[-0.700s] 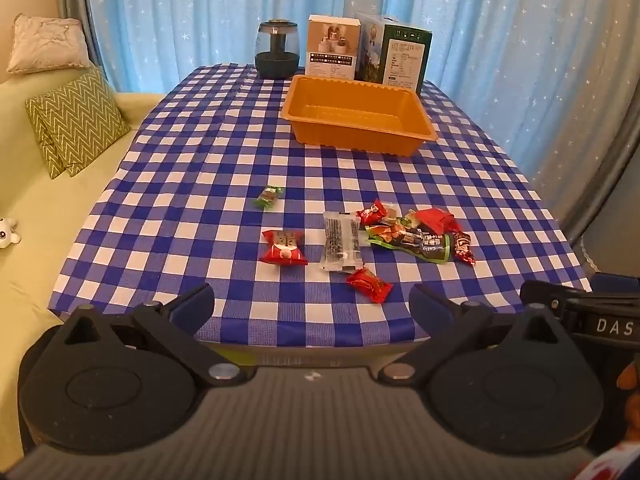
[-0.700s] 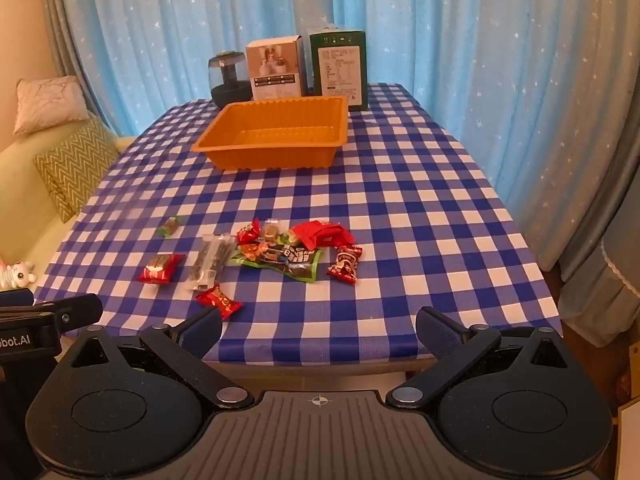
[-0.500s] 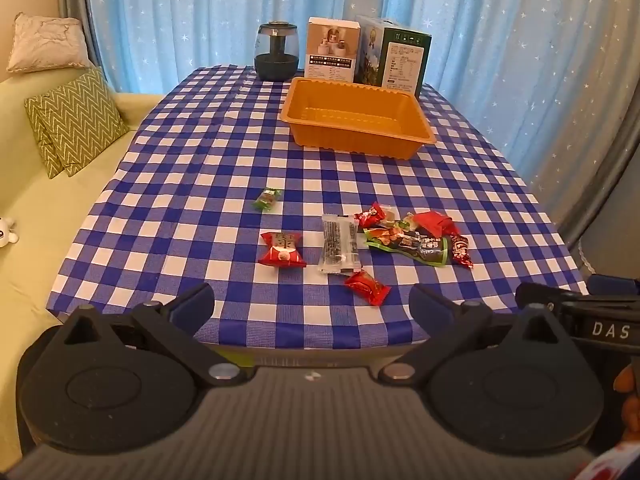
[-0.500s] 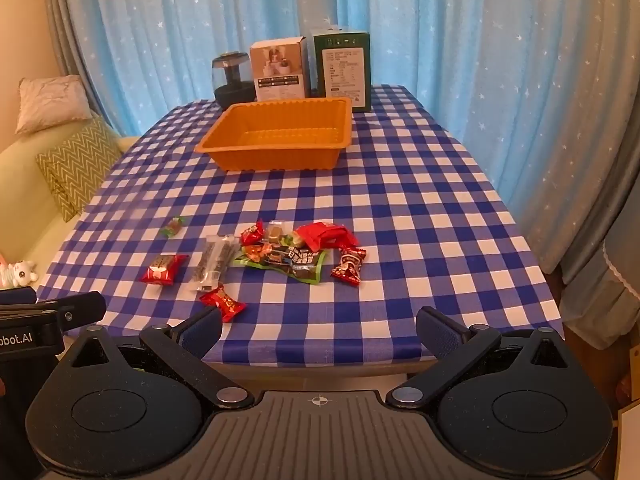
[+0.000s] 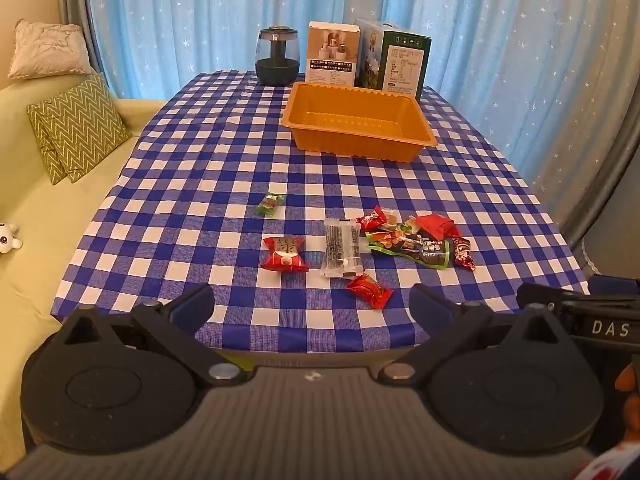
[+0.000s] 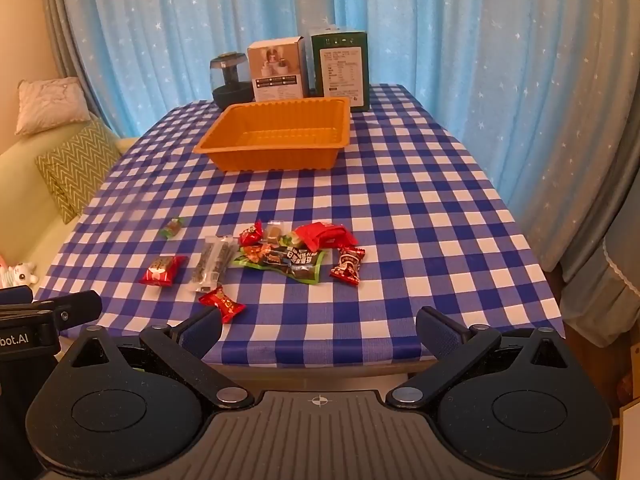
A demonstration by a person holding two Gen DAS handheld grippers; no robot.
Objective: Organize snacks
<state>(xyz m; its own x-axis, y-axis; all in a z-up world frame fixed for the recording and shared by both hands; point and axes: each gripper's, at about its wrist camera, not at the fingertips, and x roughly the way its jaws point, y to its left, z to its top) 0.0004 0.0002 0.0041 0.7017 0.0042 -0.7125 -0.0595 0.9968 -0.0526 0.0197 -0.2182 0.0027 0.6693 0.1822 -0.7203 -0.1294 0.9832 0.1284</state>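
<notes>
Lying beyond spread right fingers (image 6: pixel 202 330), red candy (image 6: pixel 222 303), nothing gripped

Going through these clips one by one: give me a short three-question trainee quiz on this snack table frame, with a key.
1. True or false: the orange tray already holds snacks.
2. Which snack lies farthest to the left on the checkered tablecloth, apart from the pile? A) the small green candy B) the green pouch C) the clear sesame bar packet
3. Fill in: the left gripper and right gripper are both ____ and hold nothing.

Key: 1 false, the tray is empty. 2 A. 3 open.
</notes>
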